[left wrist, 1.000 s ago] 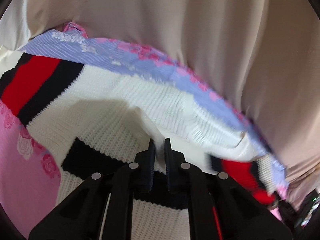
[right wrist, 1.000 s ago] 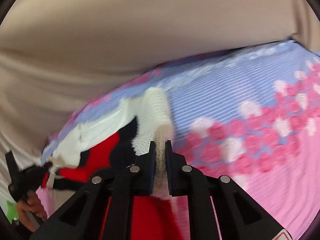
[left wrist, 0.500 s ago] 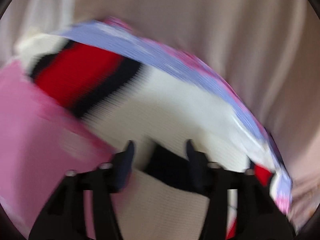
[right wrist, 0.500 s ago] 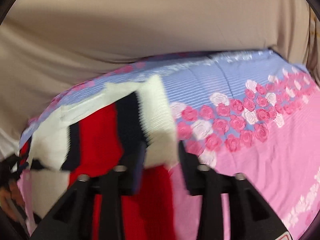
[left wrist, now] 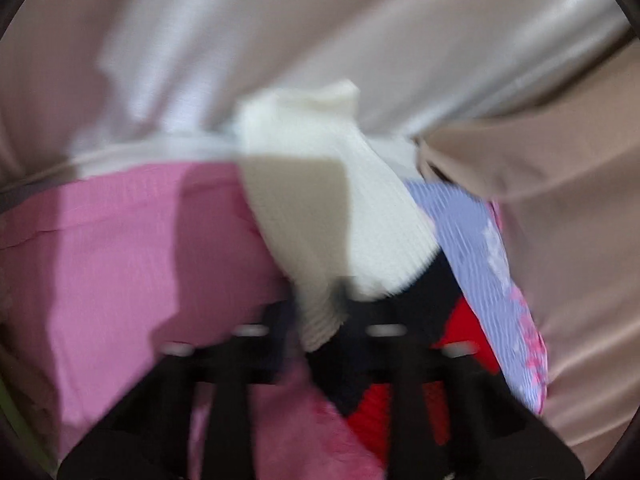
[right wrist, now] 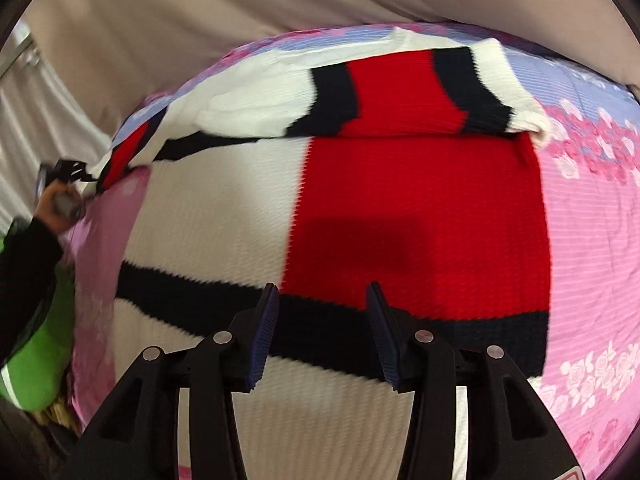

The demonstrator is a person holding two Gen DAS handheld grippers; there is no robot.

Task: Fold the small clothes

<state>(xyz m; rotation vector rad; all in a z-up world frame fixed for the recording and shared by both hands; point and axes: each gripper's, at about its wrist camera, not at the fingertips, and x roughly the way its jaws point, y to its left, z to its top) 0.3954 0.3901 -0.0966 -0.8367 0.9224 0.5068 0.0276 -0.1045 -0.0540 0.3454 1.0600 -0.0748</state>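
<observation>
The knitted sweater [right wrist: 400, 216], white with red panels and black bands, lies spread on the bed sheet [right wrist: 592, 240], a pink and lilac rose print, and fills most of the right wrist view. Its top portion is already folded down: a band of white, black and red lies doubled over the body from about 10 o'clock to 2 o'clock, with its crease running across the middle of the garment. The right gripper [right wrist: 322, 326] hovers just above the lower black band at 6 o'clock with its fingers [right wrist: 262, 334] well apart and nothing between them. In the blurred left wrist view, the left gripper [left wrist: 320, 320] has a white ribbed piece of the sweater [left wrist: 320, 208] rising from between its fingers toward 12 o'clock; they look clamped on that piece, though motion blur softens the contact. Judging from this, one fold is laid and the left side is being handled, perhaps a sleeve. Side folds and the final halving appear still to be done.
</observation>
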